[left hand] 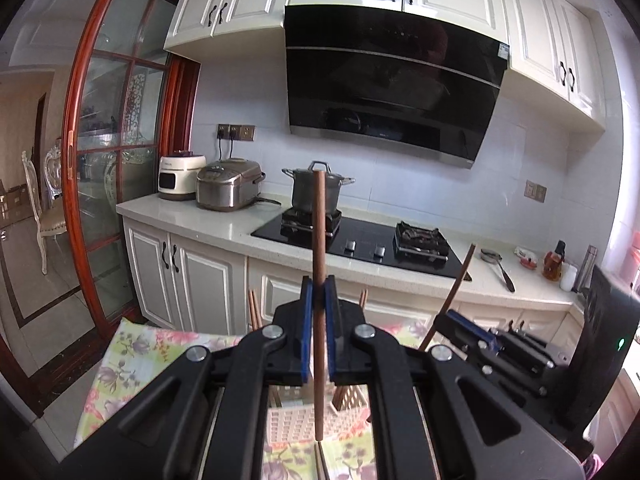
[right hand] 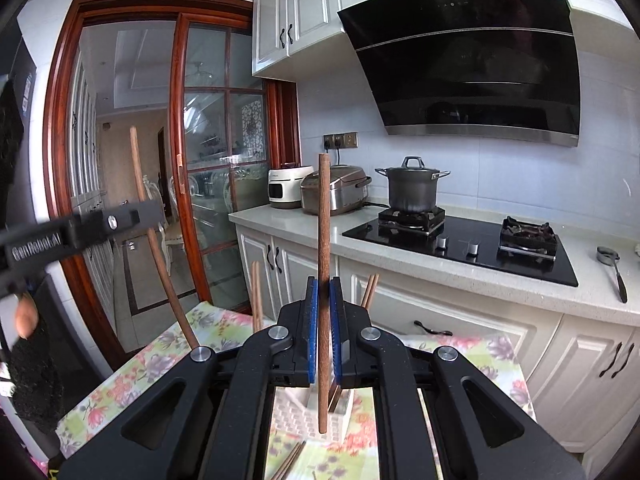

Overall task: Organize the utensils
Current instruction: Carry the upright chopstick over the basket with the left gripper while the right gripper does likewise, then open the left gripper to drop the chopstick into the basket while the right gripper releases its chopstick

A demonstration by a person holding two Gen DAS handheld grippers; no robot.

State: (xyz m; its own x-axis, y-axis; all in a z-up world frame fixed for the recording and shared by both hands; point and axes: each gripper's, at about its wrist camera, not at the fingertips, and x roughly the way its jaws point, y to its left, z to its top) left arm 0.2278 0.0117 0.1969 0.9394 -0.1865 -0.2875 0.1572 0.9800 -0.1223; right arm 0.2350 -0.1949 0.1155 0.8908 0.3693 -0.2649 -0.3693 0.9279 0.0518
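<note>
Holding one upright chopstick point(left hand: 319, 280) in my left gripper point(left hand: 319, 304) and another chopstick point(right hand: 324, 280) in my right gripper point(right hand: 324, 312), jaws clamped. Transfer step: each must next descend into the slotted basket point(right hand: 296, 416) directly beneath.

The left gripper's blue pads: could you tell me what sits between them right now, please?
In the left wrist view, a brown wooden chopstick stands upright between the left gripper's closed pads, its lower end hanging above the white slotted basket.
</note>
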